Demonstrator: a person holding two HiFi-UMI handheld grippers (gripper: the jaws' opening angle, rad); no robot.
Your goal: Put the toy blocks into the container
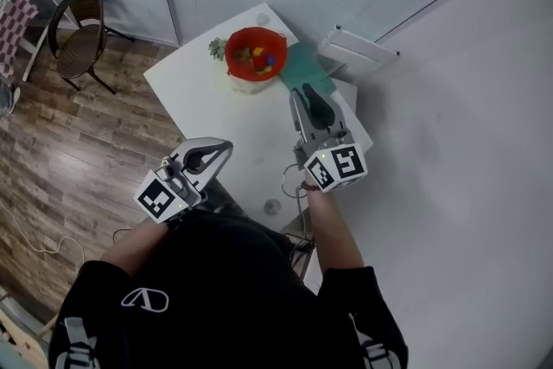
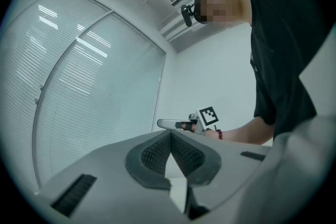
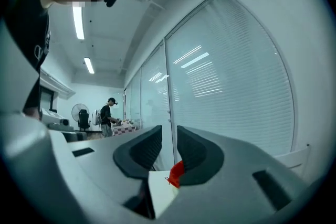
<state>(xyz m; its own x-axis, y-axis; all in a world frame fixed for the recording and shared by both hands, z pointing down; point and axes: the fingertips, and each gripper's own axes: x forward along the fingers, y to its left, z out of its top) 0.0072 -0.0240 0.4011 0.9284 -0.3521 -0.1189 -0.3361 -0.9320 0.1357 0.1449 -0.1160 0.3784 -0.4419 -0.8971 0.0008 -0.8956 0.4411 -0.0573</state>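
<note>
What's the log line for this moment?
left claw: shut, empty | right claw: slightly open, empty | toy blocks: in red container

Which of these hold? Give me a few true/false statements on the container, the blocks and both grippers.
1. The red container has coloured blocks in it. True.
2. The right gripper holds a block. False: its jaws stand slightly apart with nothing between them.
3. The left gripper is empty, with its jaw tips together. True.
4. The container stands on the floor. False: it stands on the white table.
5. A chair stands on the wood floor beyond the table's left corner. True.
</note>
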